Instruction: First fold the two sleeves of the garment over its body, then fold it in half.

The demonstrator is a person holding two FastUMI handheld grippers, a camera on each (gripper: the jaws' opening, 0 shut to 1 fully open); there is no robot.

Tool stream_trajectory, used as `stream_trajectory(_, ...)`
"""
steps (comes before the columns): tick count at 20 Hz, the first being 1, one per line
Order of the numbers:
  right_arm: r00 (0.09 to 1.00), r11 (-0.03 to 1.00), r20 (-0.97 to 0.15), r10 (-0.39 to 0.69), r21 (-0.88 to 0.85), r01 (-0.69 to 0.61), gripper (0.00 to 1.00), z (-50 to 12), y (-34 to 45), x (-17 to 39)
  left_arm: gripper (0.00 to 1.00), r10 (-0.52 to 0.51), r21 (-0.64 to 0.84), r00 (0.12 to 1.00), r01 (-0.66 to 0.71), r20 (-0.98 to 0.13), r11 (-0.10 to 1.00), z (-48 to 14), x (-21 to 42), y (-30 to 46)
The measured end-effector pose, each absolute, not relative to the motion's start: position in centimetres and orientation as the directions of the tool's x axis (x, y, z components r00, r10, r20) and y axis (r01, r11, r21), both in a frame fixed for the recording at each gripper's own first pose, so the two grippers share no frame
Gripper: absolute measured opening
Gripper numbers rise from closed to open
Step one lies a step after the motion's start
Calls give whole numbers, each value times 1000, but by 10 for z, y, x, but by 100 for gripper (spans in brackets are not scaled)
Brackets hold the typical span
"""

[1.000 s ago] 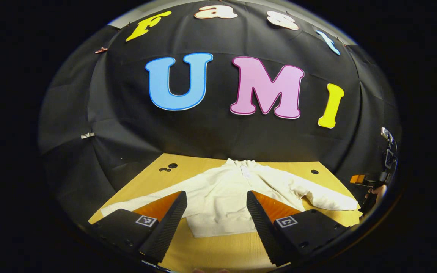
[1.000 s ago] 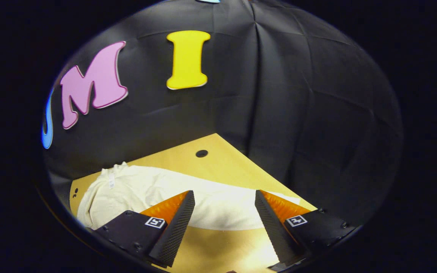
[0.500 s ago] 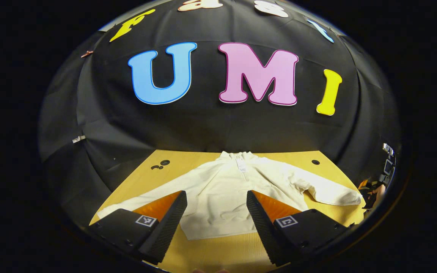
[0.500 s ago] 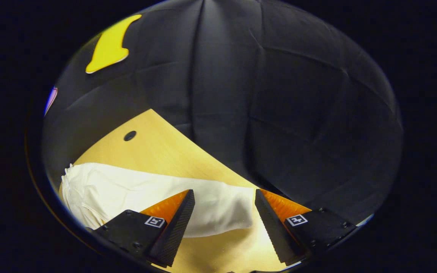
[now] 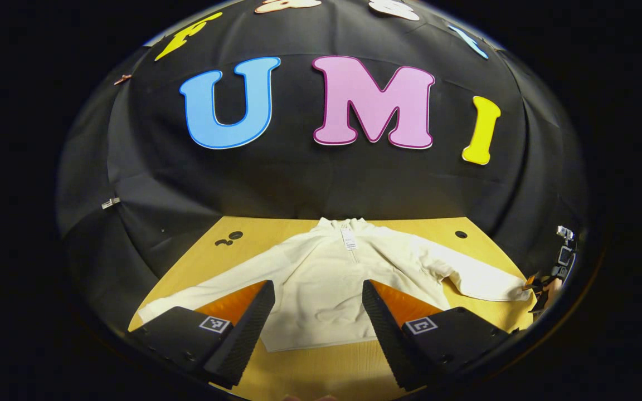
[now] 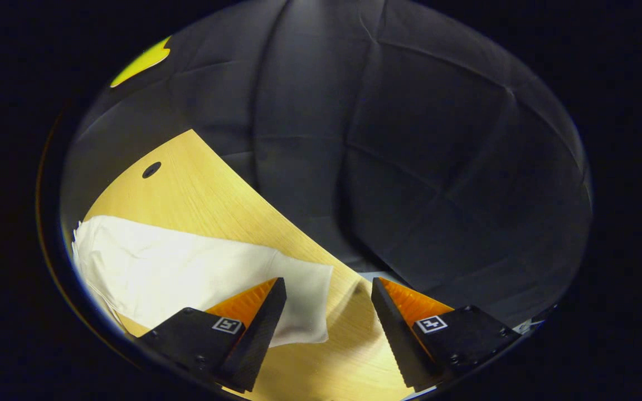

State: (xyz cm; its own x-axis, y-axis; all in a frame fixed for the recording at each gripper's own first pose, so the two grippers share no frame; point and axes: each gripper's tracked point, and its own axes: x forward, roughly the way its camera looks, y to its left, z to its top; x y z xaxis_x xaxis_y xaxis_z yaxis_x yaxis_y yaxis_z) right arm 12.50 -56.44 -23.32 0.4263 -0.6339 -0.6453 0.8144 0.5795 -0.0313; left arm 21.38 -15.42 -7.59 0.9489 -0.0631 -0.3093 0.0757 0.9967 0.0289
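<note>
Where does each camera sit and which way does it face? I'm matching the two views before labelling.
Left gripper view: rides the left hand-held gripper, faces the garment on the table; its open fingers show, and the other gripper far right.
Right gripper view: rides the right hand-held gripper, faces the table's right end; its open fingers flank the sleeve end.
Shared: garment, table.

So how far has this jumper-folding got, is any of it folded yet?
Nothing is folded yet. The white garment lies flat on the wooden table, both sleeves spread out to the sides. In hand: the right gripper is open, low over the cuff of one sleeve, but not gripping it. The left gripper is open in front of the body. Left: both sleeve folds, then the fold in half.
</note>
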Motion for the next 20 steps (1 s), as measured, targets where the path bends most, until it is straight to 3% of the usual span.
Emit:
stream_trajectory(3,463,601,-657,-595,19,799,90,-229,-560,127,98,-56,23,947,67,-315,997,-75,214,-154)
stream_trajectory(4,479,607,-663,-576,46,794,82,-227,-560,129,98,-51,25,947,62,-316,998,-74,211,-152)
stream_trajectory(5,497,612,-664,-559,75,788,62,-231,-559,134,98,-46,26,948,57,-314,998,-73,210,-149)
stream_trajectory(7,520,640,-652,-553,67,765,38,-236,-557,135,98,-41,26,952,52,-305,998,-70,206,-144)
stream_trajectory(8,530,657,-649,-546,60,751,54,-237,-552,136,98,-38,26,952,49,-304,998,-70,205,-141)
stream_trajectory(9,536,672,-642,-548,44,739,19,-233,-545,142,98,-34,26,952,44,-306,999,-71,204,-137)
stream_trajectory(12,524,715,-634,-570,-68,696,11,-232,-542,148,98,-14,22,952,22,-307,1000,-69,203,-124)
stream_trajectory(13,528,731,-634,-565,-87,677,23,-229,-540,145,98,-7,21,952,14,-307,1000,-69,203,-121)
stream_trajectory(14,545,751,-638,-544,-80,655,6,-229,-539,149,98,-1,18,951,6,-308,1000,-70,203,-117)
stream_trajectory(20,601,792,-610,-515,-72,606,5,-207,-526,154,98,12,10,951,-10,-310,1000,-71,204,-108)
